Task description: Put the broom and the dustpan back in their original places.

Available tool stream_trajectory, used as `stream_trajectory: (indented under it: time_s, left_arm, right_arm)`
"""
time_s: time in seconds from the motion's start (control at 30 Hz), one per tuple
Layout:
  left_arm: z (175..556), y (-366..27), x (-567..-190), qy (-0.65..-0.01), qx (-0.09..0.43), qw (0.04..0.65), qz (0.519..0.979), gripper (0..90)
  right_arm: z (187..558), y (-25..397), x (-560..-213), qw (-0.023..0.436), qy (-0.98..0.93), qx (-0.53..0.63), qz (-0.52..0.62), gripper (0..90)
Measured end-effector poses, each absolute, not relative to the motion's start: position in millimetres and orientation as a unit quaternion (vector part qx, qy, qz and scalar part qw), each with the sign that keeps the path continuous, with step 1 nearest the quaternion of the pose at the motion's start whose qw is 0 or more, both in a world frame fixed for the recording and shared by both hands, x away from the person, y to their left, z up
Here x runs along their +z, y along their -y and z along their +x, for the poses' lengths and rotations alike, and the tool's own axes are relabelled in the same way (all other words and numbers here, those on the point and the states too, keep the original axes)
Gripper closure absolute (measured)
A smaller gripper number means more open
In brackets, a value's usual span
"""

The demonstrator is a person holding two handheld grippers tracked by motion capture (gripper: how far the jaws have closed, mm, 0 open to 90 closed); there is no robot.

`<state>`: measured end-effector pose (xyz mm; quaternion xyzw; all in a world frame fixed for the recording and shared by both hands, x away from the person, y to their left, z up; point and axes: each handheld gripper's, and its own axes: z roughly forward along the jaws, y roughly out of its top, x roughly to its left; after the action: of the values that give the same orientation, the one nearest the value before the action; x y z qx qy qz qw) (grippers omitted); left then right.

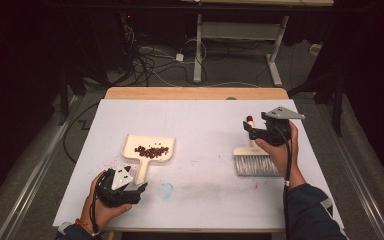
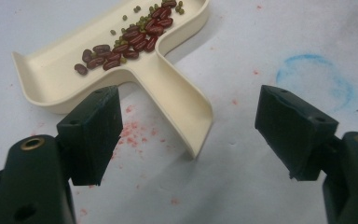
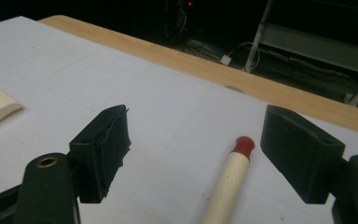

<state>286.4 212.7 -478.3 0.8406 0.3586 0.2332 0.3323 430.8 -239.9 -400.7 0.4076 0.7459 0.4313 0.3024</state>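
I am hovering the left gripper (image 2: pixel 189 135), jaws wide, over the dustpan (image 2: pixel 177 93) handle, while the right gripper (image 3: pixel 193 149), jaws wide, is straddling the brush (image 3: pixel 228 186) handle.

**Materials and finishes**

Dustpan (image 2: pixel 177 88): cream plastic, smooth, slight sheen. Beans (image 2: pixel 130 42) in it: glossy dark red skins, plus small dull green ones. Brush (image 1: pixel 254 159): pale wooden handle, matt, glossy red tip; grey bristles. Table (image 1: pixel 195 93): wood edge, covered by matt white sheet (image 3: pixel 182 121) with faint red and blue smudges. Jaw pads on both grippers: black, matt, rubbery, rough edges.
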Motion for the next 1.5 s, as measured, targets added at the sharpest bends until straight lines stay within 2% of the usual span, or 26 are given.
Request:
stream_trajectory:
  time_s: [0.2, 0.8, 1.5]
  left_arm:
    - [286.4, -212.4, -478.1, -0.359, 0.235, 0.331, 0.84, 21.8]
    - [285.6, -211.7, -477.2, -0.356, 0.238, 0.33, 0.841, 20.3]
    - [286.4, -208.4, -479.4, -0.349, 0.235, 0.324, 0.847, 20.3]
  right_arm:
    - [423.1, 238.4, -394.4, 0.303, -0.743, 0.446, 0.397, 19.0]
    - [392.6, 235.8, -378.4, 0.314, -0.751, 0.451, 0.366, 19.8]
    - [353.0, 238.9, -377.8, 0.333, -0.766, 0.449, 0.318, 20.0]
